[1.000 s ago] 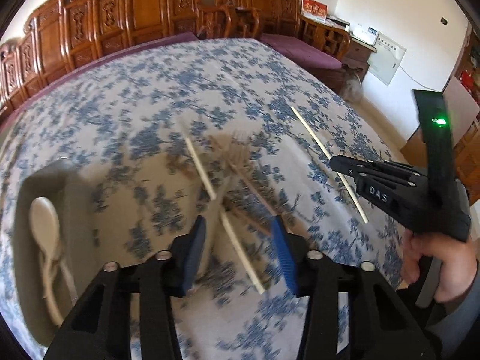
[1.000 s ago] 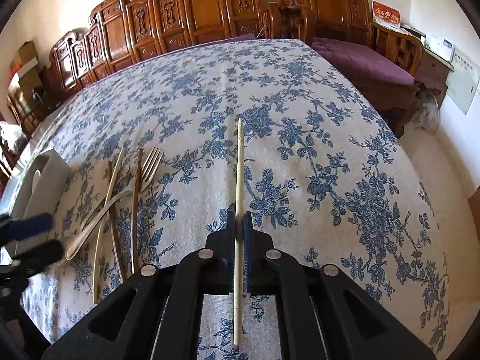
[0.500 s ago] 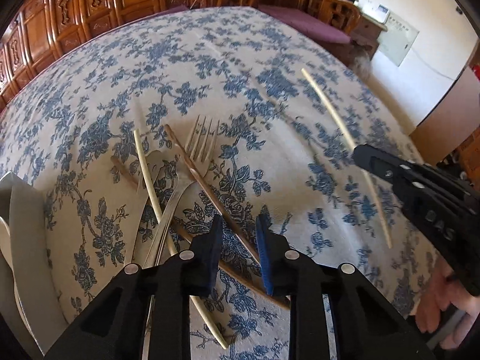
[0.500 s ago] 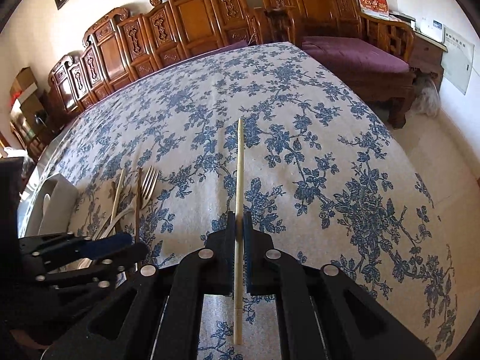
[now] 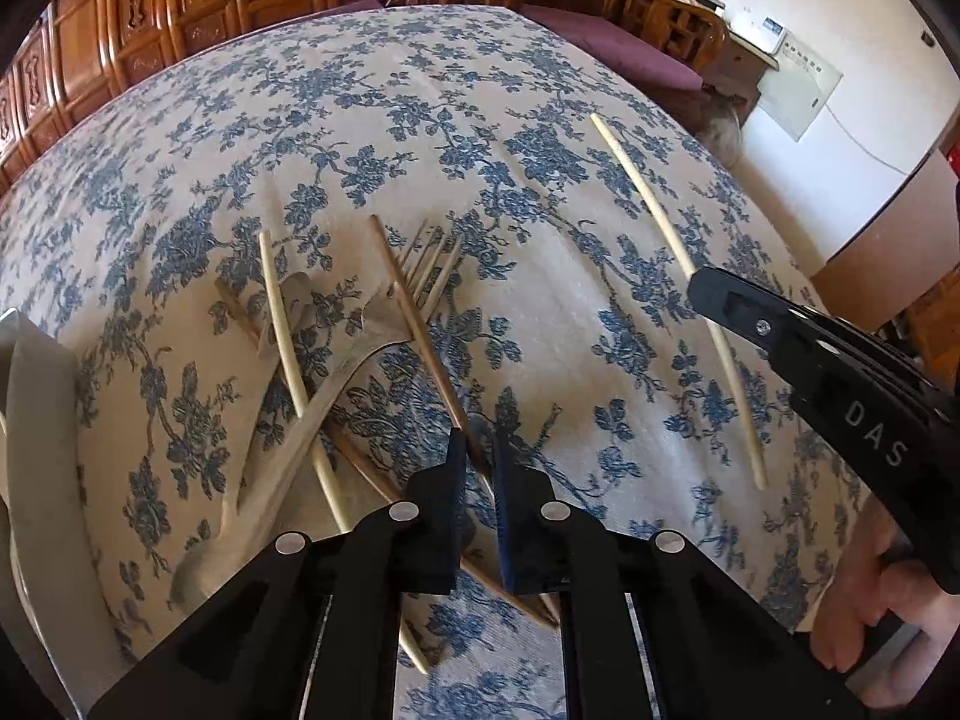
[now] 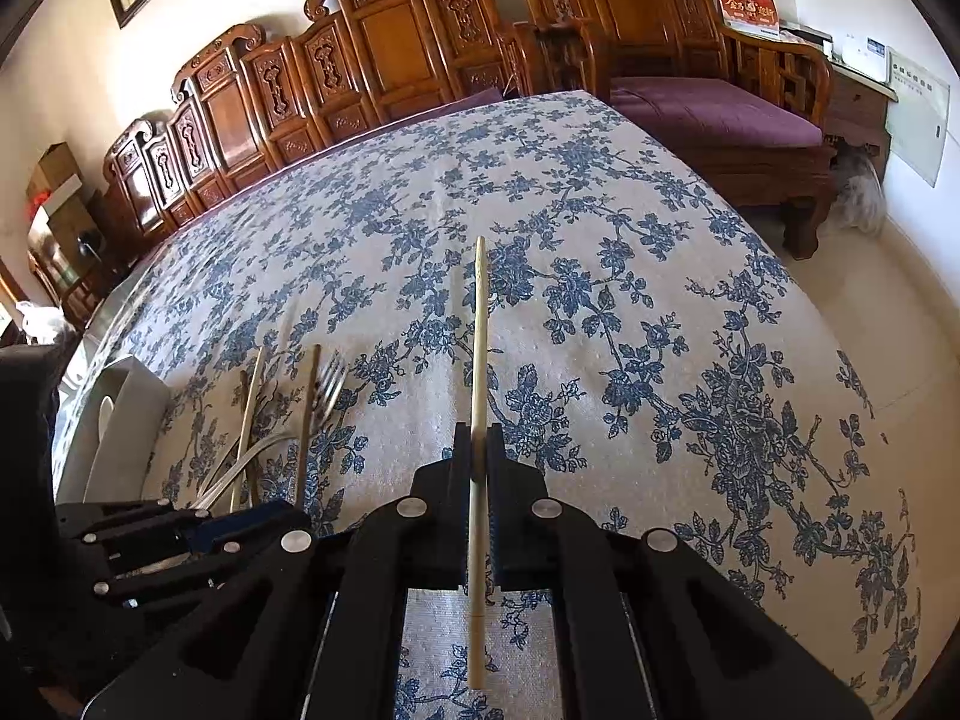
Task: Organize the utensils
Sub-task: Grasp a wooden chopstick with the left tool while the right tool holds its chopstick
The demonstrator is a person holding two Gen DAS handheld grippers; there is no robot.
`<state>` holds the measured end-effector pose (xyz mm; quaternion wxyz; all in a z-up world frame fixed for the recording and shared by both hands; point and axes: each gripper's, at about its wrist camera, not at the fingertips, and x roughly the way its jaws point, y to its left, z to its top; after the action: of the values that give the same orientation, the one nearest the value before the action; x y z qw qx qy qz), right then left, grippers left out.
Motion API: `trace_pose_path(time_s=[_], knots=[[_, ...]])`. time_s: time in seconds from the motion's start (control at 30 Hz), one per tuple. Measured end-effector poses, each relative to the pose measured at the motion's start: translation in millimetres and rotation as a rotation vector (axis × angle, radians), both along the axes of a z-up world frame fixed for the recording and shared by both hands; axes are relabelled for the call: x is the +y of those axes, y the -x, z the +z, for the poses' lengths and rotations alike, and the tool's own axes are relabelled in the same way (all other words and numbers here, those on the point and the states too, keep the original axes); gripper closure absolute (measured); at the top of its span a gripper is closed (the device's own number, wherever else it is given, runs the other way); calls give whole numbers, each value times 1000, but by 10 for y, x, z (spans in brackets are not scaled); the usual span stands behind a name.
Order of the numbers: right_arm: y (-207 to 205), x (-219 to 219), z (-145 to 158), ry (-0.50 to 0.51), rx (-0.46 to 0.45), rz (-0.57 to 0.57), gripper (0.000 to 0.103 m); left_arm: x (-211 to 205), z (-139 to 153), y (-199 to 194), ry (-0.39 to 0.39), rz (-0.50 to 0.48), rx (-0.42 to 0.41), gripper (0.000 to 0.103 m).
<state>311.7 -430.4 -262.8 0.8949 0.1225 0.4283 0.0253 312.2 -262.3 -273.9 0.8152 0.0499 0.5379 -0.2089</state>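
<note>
A pile of utensils lies on the blue-flowered tablecloth: a fork (image 5: 360, 354), a pale chopstick (image 5: 288, 354) and brown chopsticks. My left gripper (image 5: 478, 450) has its jaws nearly closed around one brown chopstick (image 5: 414, 324), low over the pile. My right gripper (image 6: 478, 450) is shut on a pale chopstick (image 6: 478, 360) and holds it above the cloth, right of the pile; that chopstick (image 5: 666, 240) and the right gripper (image 5: 720, 300) also show in the left wrist view.
A white tray (image 5: 36, 420) stands at the left of the pile; it also shows in the right wrist view (image 6: 120, 420). Carved wooden chairs (image 6: 384, 60) line the table's far side. The table edge drops off at the right, with a purple-cushioned bench (image 6: 720, 114) beyond.
My left gripper moved right from the tray to the pile, lowered, and closed its jaws from wide open onto the brown chopstick. My right gripper lifted slightly with its chopstick.
</note>
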Motion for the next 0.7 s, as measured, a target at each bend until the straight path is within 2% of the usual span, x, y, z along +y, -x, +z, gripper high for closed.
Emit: trace_pose_path(time_s=[0.17,0.23,0.6,0.7], knots=[[2,-8,1,-4,-3,-3,97,-51,1,46,19,3,1,98],[14,-13,14,-7,-5,-6,97,-53,31,47,19,12,-17,103],[12,-5,21,-8,-8,-5,97,30,71,-22,0,52,-27,103],[14,-9,25,-11,-9,-5,97,49,61,-71,-11,65,-14,99]])
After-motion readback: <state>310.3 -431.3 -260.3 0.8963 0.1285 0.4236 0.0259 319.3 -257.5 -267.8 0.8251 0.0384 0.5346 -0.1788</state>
